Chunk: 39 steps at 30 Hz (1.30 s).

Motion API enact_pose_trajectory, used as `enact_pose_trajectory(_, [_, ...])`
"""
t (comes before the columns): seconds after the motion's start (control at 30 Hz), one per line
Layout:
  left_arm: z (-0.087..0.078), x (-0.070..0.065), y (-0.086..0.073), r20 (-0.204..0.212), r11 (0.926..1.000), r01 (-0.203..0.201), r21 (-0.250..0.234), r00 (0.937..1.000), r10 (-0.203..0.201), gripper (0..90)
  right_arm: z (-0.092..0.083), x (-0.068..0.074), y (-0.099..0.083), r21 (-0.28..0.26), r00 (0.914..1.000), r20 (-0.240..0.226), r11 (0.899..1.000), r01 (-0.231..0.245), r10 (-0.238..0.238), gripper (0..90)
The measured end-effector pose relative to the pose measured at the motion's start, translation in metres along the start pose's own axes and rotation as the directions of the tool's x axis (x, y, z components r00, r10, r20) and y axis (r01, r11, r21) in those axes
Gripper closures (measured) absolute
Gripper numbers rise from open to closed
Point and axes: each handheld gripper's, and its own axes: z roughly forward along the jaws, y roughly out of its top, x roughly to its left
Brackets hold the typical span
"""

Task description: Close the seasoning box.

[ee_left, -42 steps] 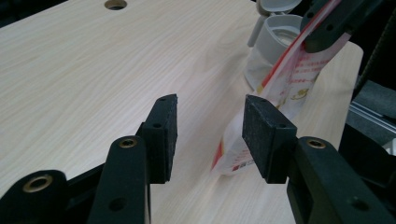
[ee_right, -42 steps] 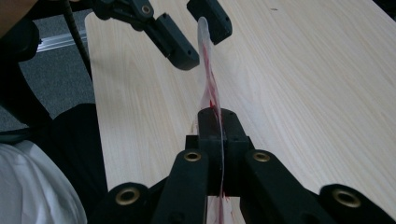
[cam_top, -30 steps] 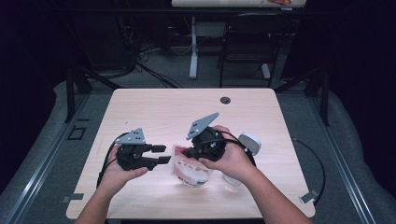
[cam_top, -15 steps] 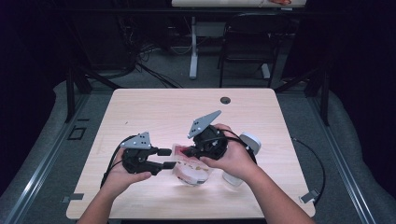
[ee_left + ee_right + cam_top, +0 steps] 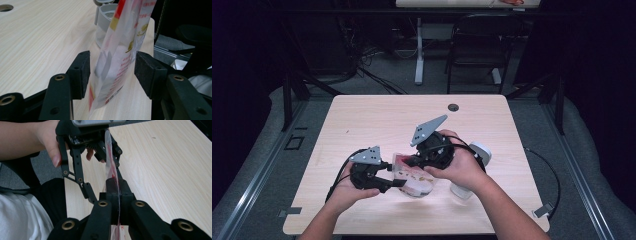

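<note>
Since a second ago the left gripper [image 5: 394, 176] has slid rightward to the plastic pouch [image 5: 414, 177], which the right gripper [image 5: 408, 161] holds above the table [image 5: 362, 120]. From the left gripper view, both jaws stand spread either side of the pouch [image 5: 120, 50] (red print, white contents), a grey container [image 5: 105, 22] behind. From the right gripper view, jaws are clamped on the pouch's edge [image 5: 112, 173].
</note>
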Motion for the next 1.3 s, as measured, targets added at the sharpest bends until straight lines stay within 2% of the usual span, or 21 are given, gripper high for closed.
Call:
enact_pose_trajectory(0.3, [0.008,-0.001,-0.001,0.013,0.9991,-0.025,0.035,0.9996,0.024,44.1,-0.003,0.001,0.005,-0.006,0.9999,-0.008,1.000,0.014,-0.015,89.8])
enact_pose_trajectory(0.47, [0.013,-0.002,-0.002,0.018,0.9992,-0.030,0.026,0.9994,0.030,43.9,-0.004,0.002,0.005,-0.005,0.9998,-0.010,1.000,0.019,-0.019,89.8])
enact_pose_trajectory(1.07, [0.029,0.002,-0.012,0.060,0.9991,-0.020,0.038,0.9980,0.017,38.5,-0.011,0.002,0.008,-0.014,0.9995,0.003,0.999,0.030,-0.030,89.9])
enact_pose_trajectory(1.3, [0.035,0.005,-0.017,0.049,0.9981,-0.011,0.060,0.9987,0.008,37.6,-0.015,0.002,0.008,-0.027,0.9995,0.009,0.999,0.030,-0.030,89.9])
